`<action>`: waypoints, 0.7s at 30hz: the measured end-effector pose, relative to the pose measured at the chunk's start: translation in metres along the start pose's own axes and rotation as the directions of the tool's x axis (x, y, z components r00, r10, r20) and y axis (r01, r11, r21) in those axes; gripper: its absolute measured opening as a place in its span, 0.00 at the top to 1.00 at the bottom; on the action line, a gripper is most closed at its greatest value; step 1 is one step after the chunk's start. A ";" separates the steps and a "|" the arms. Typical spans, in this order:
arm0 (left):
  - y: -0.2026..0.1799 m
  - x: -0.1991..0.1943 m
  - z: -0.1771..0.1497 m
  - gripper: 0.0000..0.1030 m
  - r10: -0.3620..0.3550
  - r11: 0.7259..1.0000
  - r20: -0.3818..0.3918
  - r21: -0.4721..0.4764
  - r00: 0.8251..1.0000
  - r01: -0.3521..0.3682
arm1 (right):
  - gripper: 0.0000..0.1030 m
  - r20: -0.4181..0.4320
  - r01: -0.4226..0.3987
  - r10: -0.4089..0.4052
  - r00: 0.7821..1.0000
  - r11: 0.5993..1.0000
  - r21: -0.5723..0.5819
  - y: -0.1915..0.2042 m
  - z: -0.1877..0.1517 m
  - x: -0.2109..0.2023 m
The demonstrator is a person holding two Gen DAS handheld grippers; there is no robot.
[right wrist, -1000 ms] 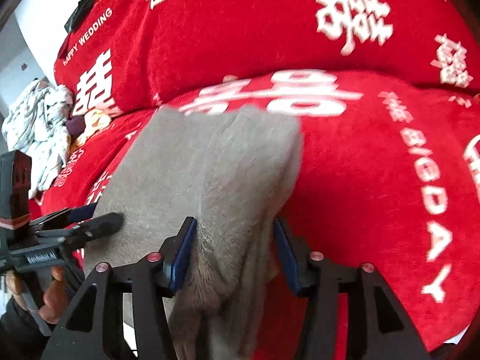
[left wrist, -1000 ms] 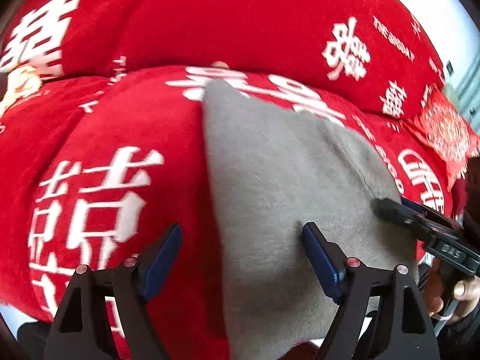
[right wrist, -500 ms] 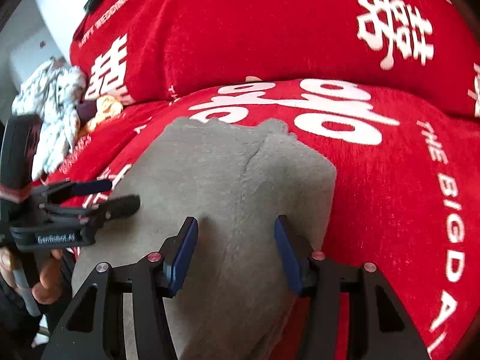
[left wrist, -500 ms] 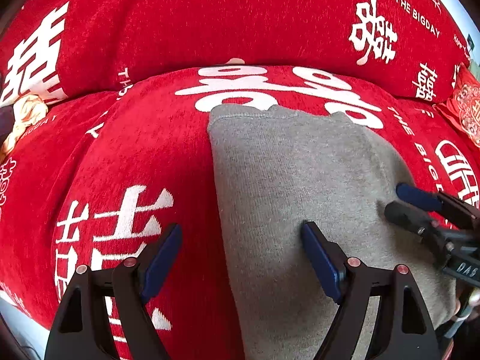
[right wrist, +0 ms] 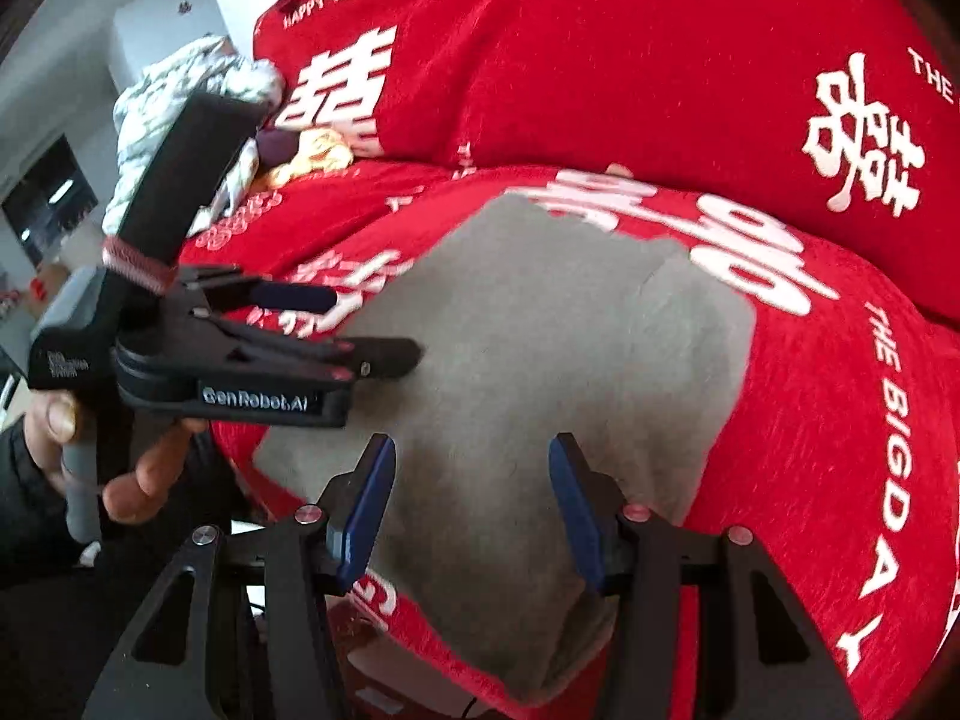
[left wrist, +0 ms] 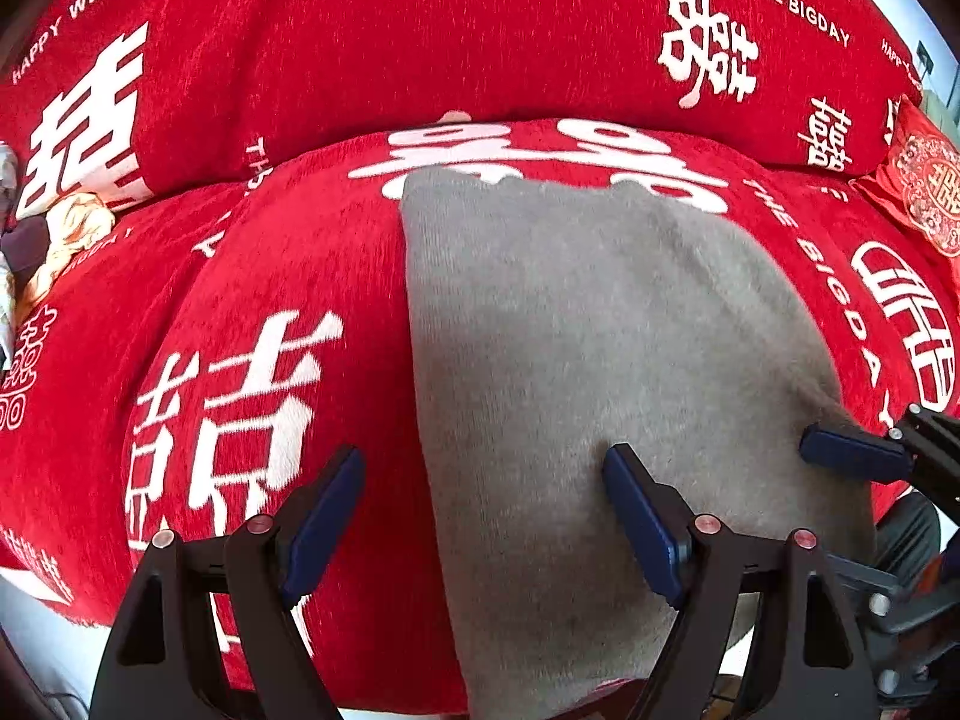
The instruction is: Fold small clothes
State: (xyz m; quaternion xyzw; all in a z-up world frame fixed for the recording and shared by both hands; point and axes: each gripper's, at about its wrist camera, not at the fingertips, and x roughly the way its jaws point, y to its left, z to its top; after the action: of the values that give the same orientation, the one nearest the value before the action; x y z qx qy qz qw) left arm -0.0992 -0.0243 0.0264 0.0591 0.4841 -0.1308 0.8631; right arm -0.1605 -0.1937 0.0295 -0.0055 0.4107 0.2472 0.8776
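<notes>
A grey knit garment (left wrist: 600, 360) lies flat on the red sofa cover (left wrist: 270, 252) printed with white characters. My left gripper (left wrist: 483, 468) hovers open over the garment's left edge, one finger over the red cover and the other over the grey cloth. The right wrist view shows the same garment (right wrist: 540, 360) beneath my right gripper (right wrist: 473, 456), which stands open just above its near part with nothing pinched. My left gripper (right wrist: 360, 327) enters that view from the left, its jaws apart at the garment's edge. One blue pad of the right gripper's fingers (left wrist: 852, 456) rests at the garment's right edge.
The sofa's red backrest (left wrist: 420, 30) rises right behind the garment. A heap of pale clothes (right wrist: 180, 90) with a yellow and a dark item (right wrist: 312, 153) lies at the sofa's left end. A red embroidered cushion (left wrist: 924, 186) sits at the right. A hand (right wrist: 138, 480) holds the left gripper's handle.
A second ago the grey cloth stood bunched between the right gripper's fingers; now it lies spread flat. Both grippers have drawn back and rolled, so more of the garment shows.
</notes>
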 end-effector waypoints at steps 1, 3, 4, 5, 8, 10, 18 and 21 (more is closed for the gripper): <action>0.001 0.001 -0.002 0.20 -0.008 1.000 -0.002 -0.004 1.000 0.008 | 0.45 -0.017 0.018 -0.018 1.000 1.000 0.005 -0.001 -0.005 0.005; 0.003 0.001 -0.006 0.20 -0.019 1.000 -0.003 -0.012 1.000 0.019 | 0.45 -0.027 0.028 -0.027 0.999 0.999 0.027 -0.006 -0.013 0.010; 0.003 0.001 -0.008 0.20 -0.017 1.000 0.000 -0.010 1.000 0.017 | 0.45 -0.013 0.022 -0.022 1.000 0.999 0.037 -0.008 -0.016 0.009; 0.002 0.001 -0.009 0.20 -0.014 1.000 0.002 -0.007 1.000 0.014 | 0.45 -0.005 0.020 -0.020 1.000 0.999 0.042 -0.009 -0.019 0.007; 0.001 0.003 -0.012 0.19 -0.010 1.000 0.007 -0.010 1.000 0.010 | 0.45 -0.001 0.032 -0.032 1.000 0.999 0.033 -0.009 -0.021 0.008; 0.001 0.004 -0.015 0.19 -0.015 1.000 0.010 -0.015 1.000 0.015 | 0.45 0.006 0.036 -0.036 0.999 0.999 0.032 -0.009 -0.023 0.009; -0.009 -0.026 -0.019 0.19 0.040 0.999 0.042 0.014 0.998 -0.041 | 0.31 -0.037 0.072 -0.070 0.997 0.996 0.053 -0.002 -0.019 -0.014; -0.015 -0.035 -0.017 0.19 0.068 0.997 0.052 0.017 0.996 -0.069 | 0.23 -0.008 0.125 -0.125 0.992 0.991 0.039 0.007 -0.012 -0.029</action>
State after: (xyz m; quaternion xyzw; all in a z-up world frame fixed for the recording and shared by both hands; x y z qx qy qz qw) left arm -0.1345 -0.0291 0.0477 0.0805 0.4584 -0.1072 0.8786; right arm -0.1884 -0.2028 0.0438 -0.0145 0.4170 0.1833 0.8901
